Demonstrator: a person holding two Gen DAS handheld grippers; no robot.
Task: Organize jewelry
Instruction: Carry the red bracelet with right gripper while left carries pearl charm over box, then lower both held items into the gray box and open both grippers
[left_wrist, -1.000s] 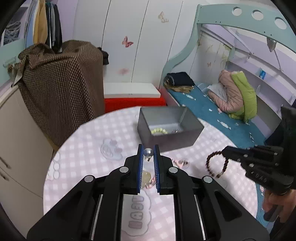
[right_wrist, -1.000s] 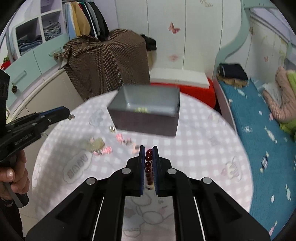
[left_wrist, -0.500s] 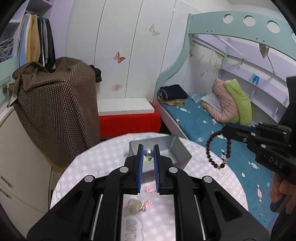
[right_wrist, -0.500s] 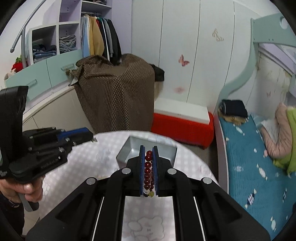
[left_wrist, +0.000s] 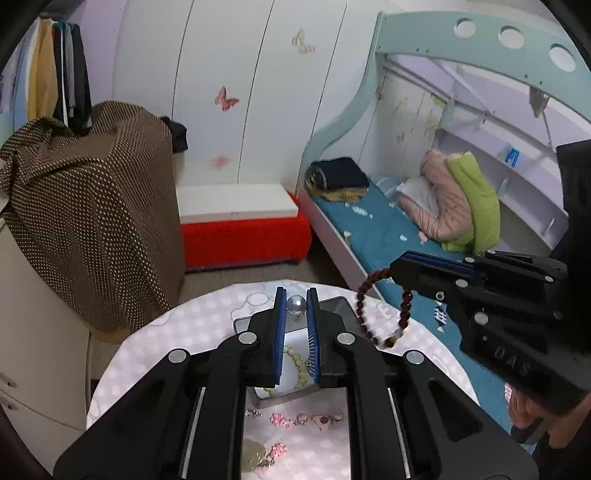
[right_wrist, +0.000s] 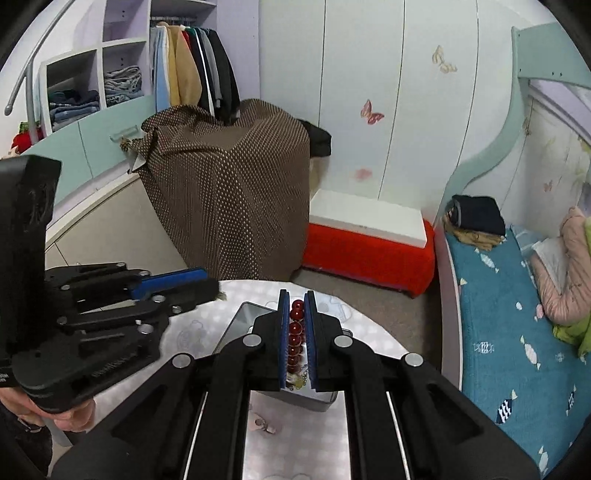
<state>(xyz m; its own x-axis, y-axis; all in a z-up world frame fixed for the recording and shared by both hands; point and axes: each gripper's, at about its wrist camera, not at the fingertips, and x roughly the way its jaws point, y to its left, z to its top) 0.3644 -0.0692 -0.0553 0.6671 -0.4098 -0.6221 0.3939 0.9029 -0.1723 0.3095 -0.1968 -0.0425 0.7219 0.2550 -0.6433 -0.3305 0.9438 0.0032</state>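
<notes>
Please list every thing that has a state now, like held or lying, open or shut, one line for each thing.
left gripper: shut on a pearl earring.
pearl earring: held above the tin.
right gripper: shut on a bead bracelet.
bead bracelet: held, its loop hanging free.
tin: open, no lid in view, on the table.
pale bead bracelet: lying inside the tin.
pink pieces: lying loose on the table.

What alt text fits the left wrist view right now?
The left hand-held gripper pinches a silver pearl earring above a grey metal box holding a pale bead bracelet. At right, the right hand-held gripper dangles a dark red bead bracelet.
</notes>
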